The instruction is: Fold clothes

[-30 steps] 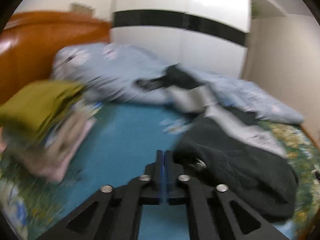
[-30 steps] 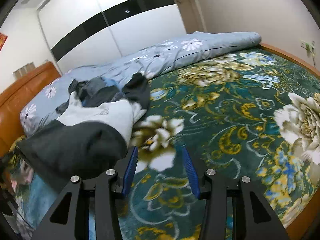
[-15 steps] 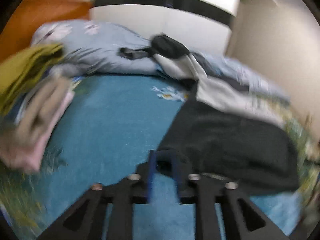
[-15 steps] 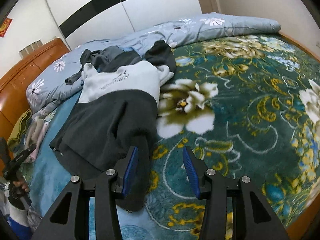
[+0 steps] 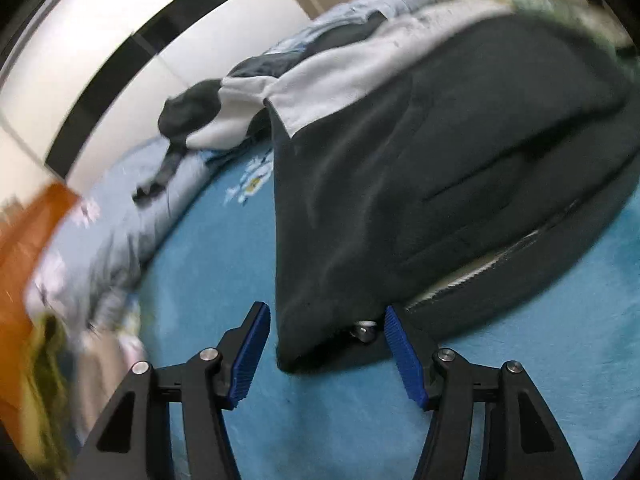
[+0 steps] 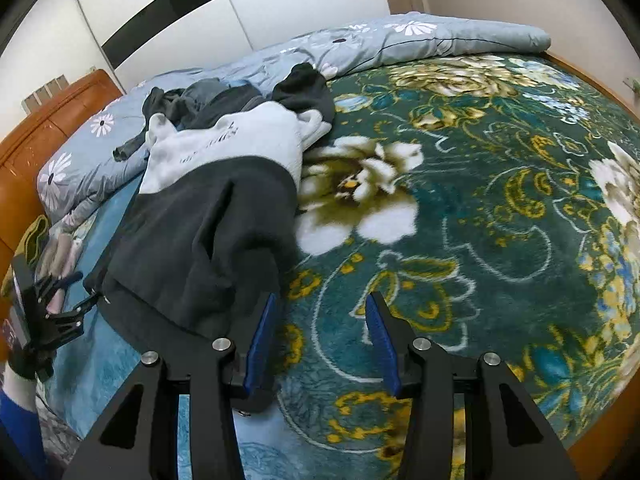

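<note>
A second ago the left hand-held gripper [image 5: 326,346] had its blue pads pressed together, well short of the jacket; now its jaws are spread wide, straddling the near corner of the dark hem and gripping nothing. The right hand-held gripper [image 6: 320,346] was open then too; it has closed in on the jacket, whose hem now lies just beside its left pad, jaws parted and empty over the floral blanket [image 6: 480,208].

The jacket [image 6: 200,216] lies crumpled on the bed, dark grey over the lower body with a pale grey upper panel bearing small lettering, and dark sleeves bunched towards the light blue flowered duvet [image 6: 400,40]. A metal zip pull [image 5: 362,330] shows under the hem, against the blue sheet [image 5: 360,420].
</note>
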`<state>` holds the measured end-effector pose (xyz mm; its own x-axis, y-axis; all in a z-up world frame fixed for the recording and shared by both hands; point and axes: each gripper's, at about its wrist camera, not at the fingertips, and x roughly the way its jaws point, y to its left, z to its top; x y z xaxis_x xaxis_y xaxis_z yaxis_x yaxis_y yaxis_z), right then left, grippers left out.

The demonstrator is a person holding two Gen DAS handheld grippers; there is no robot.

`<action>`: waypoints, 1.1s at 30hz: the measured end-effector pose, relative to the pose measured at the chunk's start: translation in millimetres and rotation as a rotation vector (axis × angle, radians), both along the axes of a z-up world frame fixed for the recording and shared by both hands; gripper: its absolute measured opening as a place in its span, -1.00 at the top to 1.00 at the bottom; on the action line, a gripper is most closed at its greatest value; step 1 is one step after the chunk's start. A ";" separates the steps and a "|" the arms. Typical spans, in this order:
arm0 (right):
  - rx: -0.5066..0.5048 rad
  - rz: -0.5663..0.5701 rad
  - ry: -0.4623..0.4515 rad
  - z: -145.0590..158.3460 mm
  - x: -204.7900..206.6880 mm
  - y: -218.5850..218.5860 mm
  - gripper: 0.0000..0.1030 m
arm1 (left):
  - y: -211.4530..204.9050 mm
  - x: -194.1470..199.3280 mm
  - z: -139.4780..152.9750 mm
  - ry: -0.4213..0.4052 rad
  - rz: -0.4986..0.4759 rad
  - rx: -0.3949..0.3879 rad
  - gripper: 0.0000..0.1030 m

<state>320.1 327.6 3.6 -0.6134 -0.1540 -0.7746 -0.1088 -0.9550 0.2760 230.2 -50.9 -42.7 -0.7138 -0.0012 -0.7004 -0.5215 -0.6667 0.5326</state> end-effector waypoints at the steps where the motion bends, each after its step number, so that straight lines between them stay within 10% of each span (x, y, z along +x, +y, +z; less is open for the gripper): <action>1: 0.000 0.003 -0.004 -1.6 -1.1 -1.6 0.07 | 4.7 -1.5 -3.1 0.008 -0.023 -0.040 -0.23; 5: -0.004 -0.009 -0.011 -4.8 -1.5 0.6 0.08 | 9.3 -3.5 -6.7 0.070 -0.079 -0.114 -0.20; 8: -0.005 -0.027 -0.019 -6.6 -0.5 5.0 0.07 | 3.0 -7.9 -2.9 0.107 -0.063 -0.089 0.24; 23: -0.054 -0.016 -0.028 -14.7 10.6 1.8 0.07 | -83.0 -26.9 73.9 0.190 0.374 0.607 0.61; 33: -0.312 0.133 -0.036 -29.0 3.3 -34.6 0.07 | -121.6 -32.8 44.2 0.081 0.559 0.690 0.61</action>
